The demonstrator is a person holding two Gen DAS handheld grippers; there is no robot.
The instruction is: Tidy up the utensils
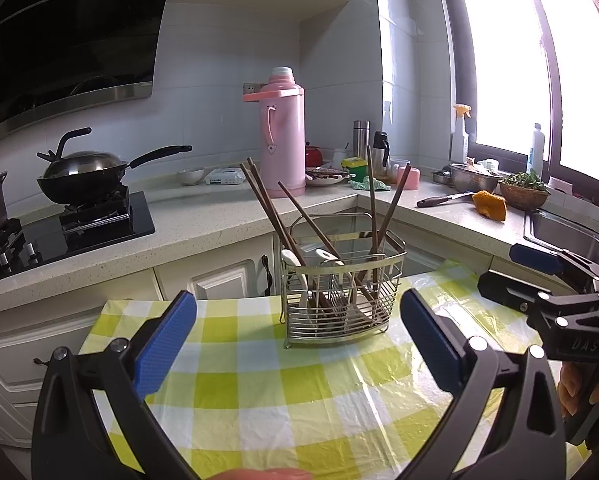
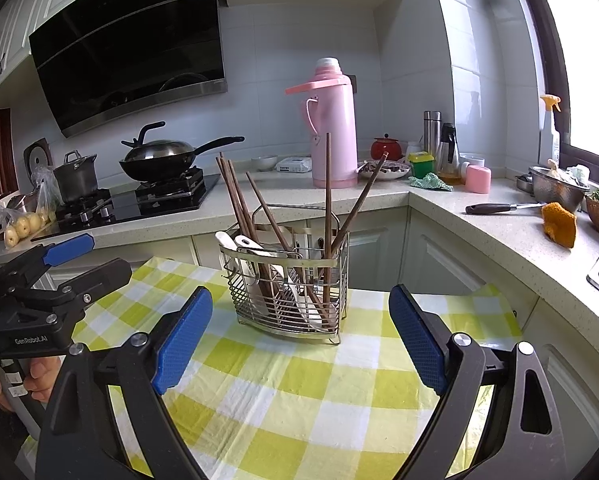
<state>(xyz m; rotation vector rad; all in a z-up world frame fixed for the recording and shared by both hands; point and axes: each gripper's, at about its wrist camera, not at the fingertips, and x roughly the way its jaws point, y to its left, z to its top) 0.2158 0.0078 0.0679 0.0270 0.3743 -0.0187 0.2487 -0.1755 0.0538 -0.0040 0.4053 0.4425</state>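
A metal wire utensil basket [image 1: 339,300] [image 2: 289,292] stands on a table with a yellow-green checked cloth [image 1: 259,392] [image 2: 299,392]. It holds several brown chopsticks [image 1: 265,208] [image 2: 235,200] and white spoons [image 1: 295,264] [image 2: 235,244]. My left gripper [image 1: 299,312] is open and empty, a little before the basket; it also shows at the left of the right wrist view [image 2: 91,256]. My right gripper [image 2: 301,306] is open and empty, facing the basket; it also shows at the right of the left wrist view [image 1: 503,268].
Behind the table runs an L-shaped counter [image 1: 203,216] with a stove and wok [image 1: 87,176], a pink thermos [image 1: 281,132] [image 2: 335,124], jars, a knife [image 2: 499,208], an orange cloth [image 2: 559,224] and a sink [image 1: 571,236] under the window.
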